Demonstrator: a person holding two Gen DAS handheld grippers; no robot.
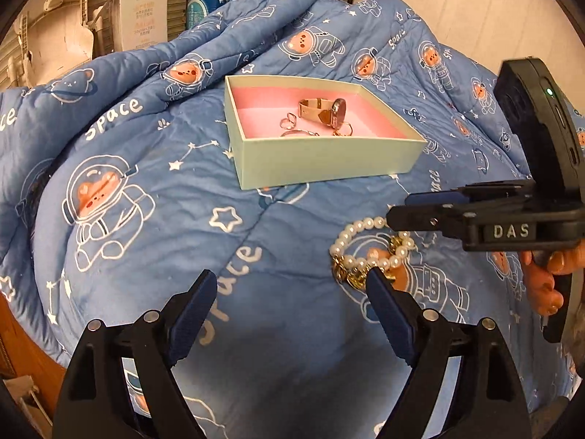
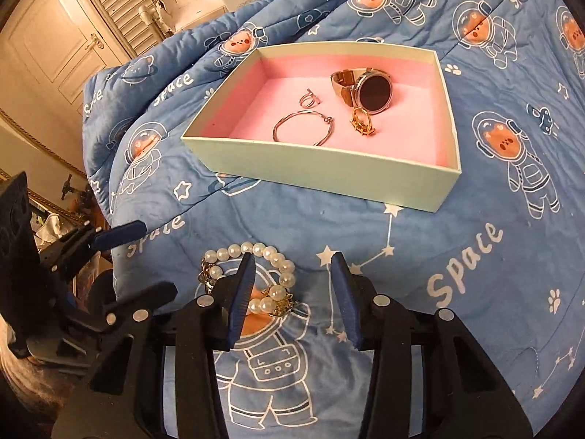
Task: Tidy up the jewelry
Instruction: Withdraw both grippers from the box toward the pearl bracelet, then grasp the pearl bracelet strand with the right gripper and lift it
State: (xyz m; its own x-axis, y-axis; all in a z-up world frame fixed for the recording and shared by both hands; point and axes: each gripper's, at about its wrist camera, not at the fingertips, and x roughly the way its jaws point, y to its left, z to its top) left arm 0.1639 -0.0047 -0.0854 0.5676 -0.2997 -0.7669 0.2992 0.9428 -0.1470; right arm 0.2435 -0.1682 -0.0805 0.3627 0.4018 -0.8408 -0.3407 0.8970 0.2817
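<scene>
A pearl bracelet (image 2: 281, 270) with gold charms lies on the blue quilt, in front of a pale green box (image 2: 329, 172) lined in pink. My right gripper (image 2: 292, 259) hangs over the bracelet, jaws partly apart. Its left finger covers the loop; a few beads lie between the pads, unpressed. In the left wrist view the right gripper (image 1: 402, 208) reaches in from the right above the bracelet (image 1: 365, 245). My left gripper (image 1: 290, 278) stands wide open over bare quilt, its right fingertip beside the pearls. The box (image 1: 321, 161) holds a rose-gold watch (image 2: 373, 91), a bangle (image 2: 299, 126) and two rings.
The quilt (image 1: 146, 183), printed with astronaut bears, bulges and folds up behind the box. A hand (image 1: 544, 274) grips the right tool's handle. White cartons (image 1: 142, 11) and a louvred door (image 2: 120, 11) stand beyond the bed. My left gripper (image 2: 153, 258) shows at the left edge.
</scene>
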